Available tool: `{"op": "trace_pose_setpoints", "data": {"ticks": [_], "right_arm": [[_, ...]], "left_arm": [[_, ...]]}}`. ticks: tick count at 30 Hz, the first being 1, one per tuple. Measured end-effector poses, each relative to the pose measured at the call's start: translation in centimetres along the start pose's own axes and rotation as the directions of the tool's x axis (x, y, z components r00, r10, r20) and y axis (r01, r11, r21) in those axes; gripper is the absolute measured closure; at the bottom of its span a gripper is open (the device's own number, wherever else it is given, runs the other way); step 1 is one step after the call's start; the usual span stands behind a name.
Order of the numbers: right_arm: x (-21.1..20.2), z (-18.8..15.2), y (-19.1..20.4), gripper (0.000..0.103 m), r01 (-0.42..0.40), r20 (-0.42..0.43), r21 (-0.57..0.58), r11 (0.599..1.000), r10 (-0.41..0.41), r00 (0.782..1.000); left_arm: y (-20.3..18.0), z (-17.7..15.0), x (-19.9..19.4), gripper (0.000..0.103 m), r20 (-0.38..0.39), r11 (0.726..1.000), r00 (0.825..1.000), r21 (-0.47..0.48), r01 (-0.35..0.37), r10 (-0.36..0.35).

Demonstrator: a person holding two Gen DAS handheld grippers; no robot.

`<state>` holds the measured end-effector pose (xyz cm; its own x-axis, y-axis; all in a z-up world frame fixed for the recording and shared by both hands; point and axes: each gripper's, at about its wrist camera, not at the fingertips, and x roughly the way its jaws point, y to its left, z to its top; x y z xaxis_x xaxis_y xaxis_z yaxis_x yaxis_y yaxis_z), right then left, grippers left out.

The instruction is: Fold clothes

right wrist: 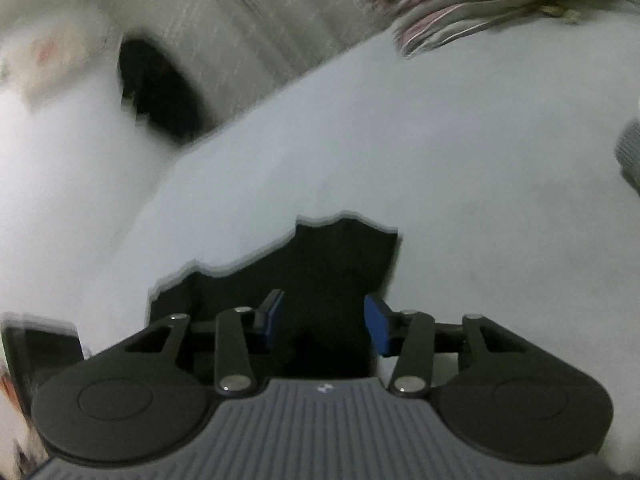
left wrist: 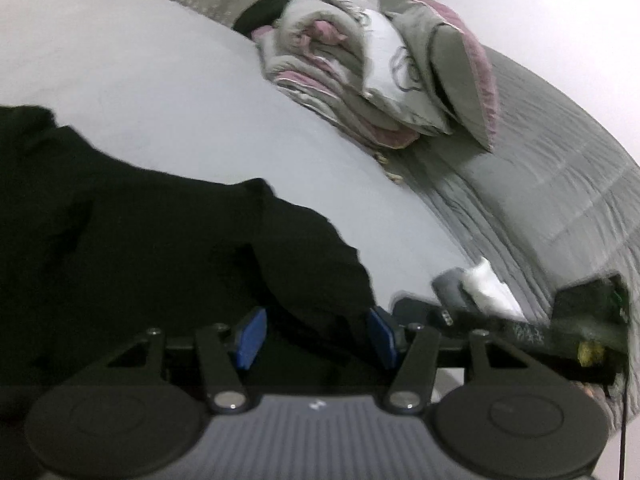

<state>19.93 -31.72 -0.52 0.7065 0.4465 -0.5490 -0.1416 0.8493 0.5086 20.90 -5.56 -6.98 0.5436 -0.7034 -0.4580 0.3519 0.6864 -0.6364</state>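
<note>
Black cloth, the garment [left wrist: 132, 240] to fold, lies on a pale sheet [left wrist: 168, 92] that covers the bed. In the left wrist view it spreads wide, from the left edge of the picture to the fingers of the left gripper [left wrist: 316, 338], so its long side runs across this claw and not away from it. The left jaws stand about half open with cloth between the blue pads [left wrist: 252, 336]; whether the pads press on it I cannot tell, it is too dark there.

The right gripper [right wrist: 324, 324] is also about half open, and a narrower end of the same garment [right wrist: 320, 264] lies directly in front of it and reaches between its pads without a clear pinch. Both claws are at the near edge, the right one at the end part. I judge the next fold must carry this edge forward, away from the claws. A bundle of bedding [left wrist: 360, 72] stays well apart.
</note>
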Motion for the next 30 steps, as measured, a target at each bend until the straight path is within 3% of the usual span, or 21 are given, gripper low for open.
{"op": "trace_pose_setpoints", "data": {"ticks": [4, 5, 6, 7, 9, 11, 17, 21, 24, 26, 27, 29, 30], "right_arm": [[-0.4, -1.3, 1.7, 0.059, -0.038, -0.059, -0.221, 0.975, 0.025, 0.998], [-0.3, -1.6, 2.1, 0.062, -0.047, -0.073, -0.267, 0.963, 0.028, 0.997], [-0.1, -1.9, 2.3, 0.072, -0.047, -0.083, -0.299, 0.953, 0.023, 0.996], [0.2, -2.1, 2.6, 0.083, -0.048, -0.092, -0.331, 0.943, 0.018, 0.996], [0.4, -2.8, 2.6, 0.095, -0.045, -0.114, -0.373, 0.927, 0.002, 0.993], [0.4, -3.2, 2.4, 0.099, -0.030, -0.107, -0.412, 0.911, -0.016, 0.994], [-2.4, -2.7, 2.5, 0.100, -0.007, -0.032, -0.463, 0.886, -0.009, 0.999], [-3.5, -2.9, 3.3, 0.100, 0.004, 0.000, -0.539, 0.842, -0.005, 1.000], [-2.2, -3.9, 4.2, 0.099, -0.097, -0.095, -0.584, 0.806, 0.051, 0.994], [-0.9, -5.1, 5.0, 0.097, -0.184, -0.211, -0.632, 0.753, 0.061, 0.976], [-0.6, -5.7, 5.3, 0.090, -0.212, -0.249, -0.652, 0.728, 0.058, 0.967], [-0.5, -6.1, 5.7, 0.086, -0.229, -0.265, -0.672, 0.705, 0.060, 0.962], [-0.8, -5.7, 5.5, 0.086, -0.238, -0.258, -0.656, 0.716, 0.083, 0.962]], "left_arm": [[0.0, 0.4, 0.9, 0.047, 0.009, 0.998, 0.999, -0.058, -0.032, 0.033], [-0.1, 0.5, 1.2, 0.050, 0.009, 0.996, 0.999, -0.073, -0.043, 0.044], [-0.2, 0.6, 1.5, 0.052, 0.008, 0.995, 0.998, -0.088, -0.055, 0.055], [-0.2, 0.8, 1.9, 0.060, 0.000, 0.992, 0.998, -0.103, -0.068, 0.068], [-0.5, 1.3, 2.7, 0.074, -0.018, 0.988, 0.996, -0.120, -0.093, 0.091], [-1.0, 1.9, 3.4, 0.102, -0.035, 0.985, 0.993, -0.126, -0.114, 0.110], [-3.5, 3.6, 2.7, 0.102, 0.047, 0.991, 0.992, -0.060, -0.117, 0.120], [-2.8, 3.5, 2.7, 0.101, 0.024, 0.979, 0.980, -0.053, -0.196, 0.197], [-1.6, 2.9, 2.5, 0.101, 0.009, 0.971, 0.974, -0.083, -0.224, 0.226], [-0.8, 2.4, 2.2, 0.100, 0.007, 0.966, 0.970, -0.103, -0.239, 0.241], [-0.5, 2.3, 2.1, 0.099, 0.008, 0.965, 0.971, -0.110, -0.238, 0.241], [0.0, 2.3, 1.9, 0.095, 0.014, 0.965, 0.972, -0.124, -0.231, 0.234], [0.1, 2.2, 1.9, 0.094, 0.020, 0.966, 0.973, -0.129, -0.225, 0.229]]}}
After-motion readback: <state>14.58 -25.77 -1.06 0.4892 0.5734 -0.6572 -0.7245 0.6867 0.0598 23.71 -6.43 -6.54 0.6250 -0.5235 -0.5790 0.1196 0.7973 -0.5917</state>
